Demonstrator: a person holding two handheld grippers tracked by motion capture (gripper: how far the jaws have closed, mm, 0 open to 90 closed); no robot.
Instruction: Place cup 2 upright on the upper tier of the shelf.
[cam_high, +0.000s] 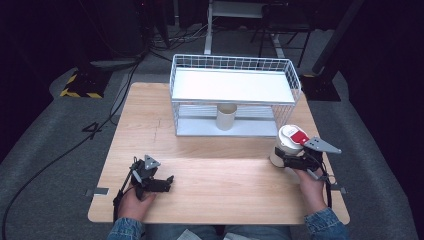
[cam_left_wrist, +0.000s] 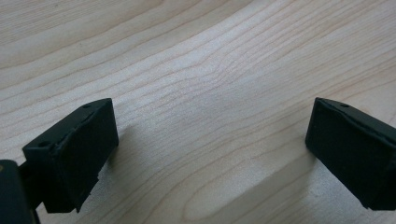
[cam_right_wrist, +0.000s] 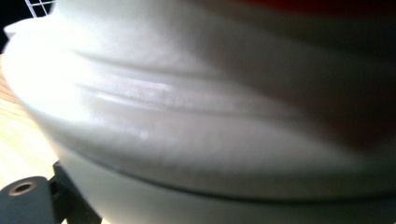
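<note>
Fingers (cam_high: 283, 159) of our right gripper (cam_high: 290, 161) seem to clasp the white container (cam_high: 287, 142) low, so it stays upright on the counter (cam_high: 220, 170). Our left gripper (cam_high: 162, 184) rests open, holding nothing.

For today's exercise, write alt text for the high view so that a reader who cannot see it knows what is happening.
At a wooden table, a person's right gripper grips a white container with a red-and-white lid near the right edge. The left gripper rests open on the table, holding nothing. Behind them stands a white wire shelf rack with a cream cup under its shelf.
</note>
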